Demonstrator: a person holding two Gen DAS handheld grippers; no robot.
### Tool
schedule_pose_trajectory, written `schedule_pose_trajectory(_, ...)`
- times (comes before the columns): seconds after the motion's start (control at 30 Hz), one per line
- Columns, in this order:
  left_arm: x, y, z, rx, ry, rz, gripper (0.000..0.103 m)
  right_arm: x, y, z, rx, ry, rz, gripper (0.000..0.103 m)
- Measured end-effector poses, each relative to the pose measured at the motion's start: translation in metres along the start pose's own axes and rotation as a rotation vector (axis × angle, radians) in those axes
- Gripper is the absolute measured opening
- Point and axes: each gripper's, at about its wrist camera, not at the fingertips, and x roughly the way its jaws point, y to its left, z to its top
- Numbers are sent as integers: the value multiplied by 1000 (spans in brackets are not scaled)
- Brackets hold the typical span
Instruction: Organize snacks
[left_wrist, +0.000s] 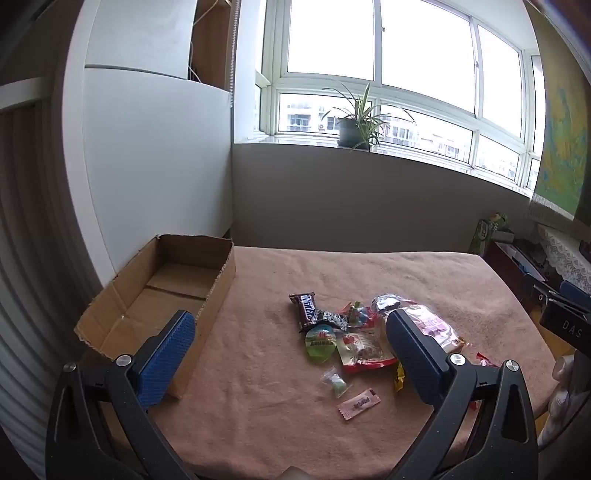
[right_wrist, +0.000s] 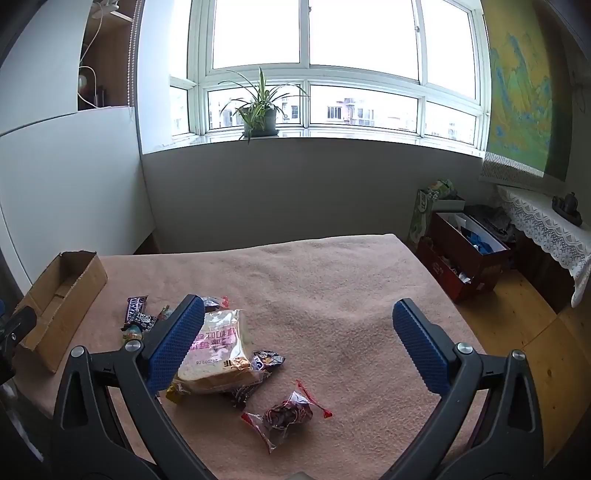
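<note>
- Hovering over a pink cloth, the left gripper is showing its jaws wide apart, nothing between the blue pads.
- Right gripper is also hanging over the cloth with jaws spread wide, holding nothing.
- Snacks are lying in a loose pile on the cloth, to the right of a cardboard box that is sitting open at the cloth's left edge.
- Snickers bar is lying at the pile's far left, brown wrapper, white lettering, nearest the box.
- Black-and-white candy is touching the bar's near end.
- Green oval pack is lying just in front of that, beside a red-edged clear pack with brownish contents.
- Small clear sachet with something green inside and a pink stick pack are lying apart, nearer the camera.
- Bread pack is showing sliced toast in clear film with pink print, partly hidden behind the right gripper's left finger.
- Dark wrapper is touching the bread's right side.
- Red-tipped clear bag with dark pieces is lying alone in front of the bread, between the right gripper's fingers in view.
- Potted plant is sitting on the sill behind.
</note>
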Motion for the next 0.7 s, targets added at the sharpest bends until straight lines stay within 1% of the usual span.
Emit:
schedule_pose_trajectory(0.2,-1,1,1,-13,0,-2,102,0,0,0,1,0,6,103)
schedule_pose_trajectory(0.7,-3,-1,1,-3,-11,-11,102,-2,1,1,5,-8,7,103)
